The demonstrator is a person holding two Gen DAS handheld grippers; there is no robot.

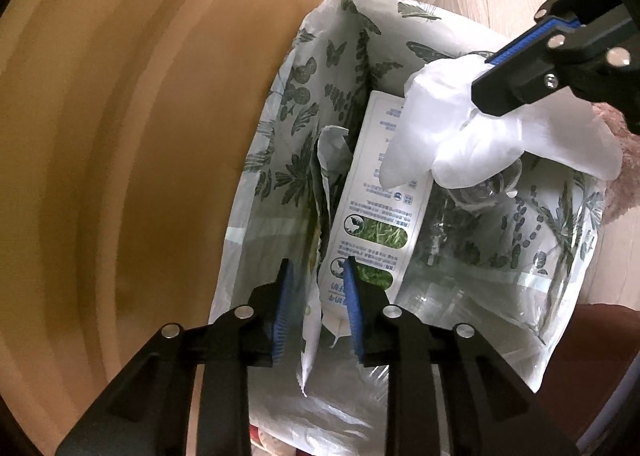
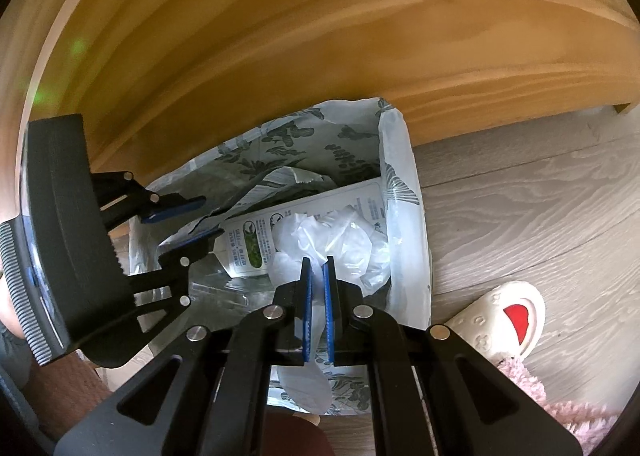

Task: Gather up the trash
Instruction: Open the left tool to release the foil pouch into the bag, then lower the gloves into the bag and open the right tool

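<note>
Two grippers over bag (image 1: 276, 159); right (image 2: 318, 288) jaws pinch glove (image 1: 460, 135).

White trash bag (image 1: 352, 67) printed with grey-green leaves and butterflies; white plastic glove (image 1: 480, 143); grey wood-grain floor (image 2: 540, 191); cream slipper (image 2: 504, 316) with red mark

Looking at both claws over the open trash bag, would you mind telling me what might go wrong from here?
1. The right claw is shut on a white plastic glove that hangs above the patterned bag; released too far out, it could drift onto the floor.
2. The left claw is open with crumpled paper between its fingers; lifting carelessly could snag it back out.
</note>
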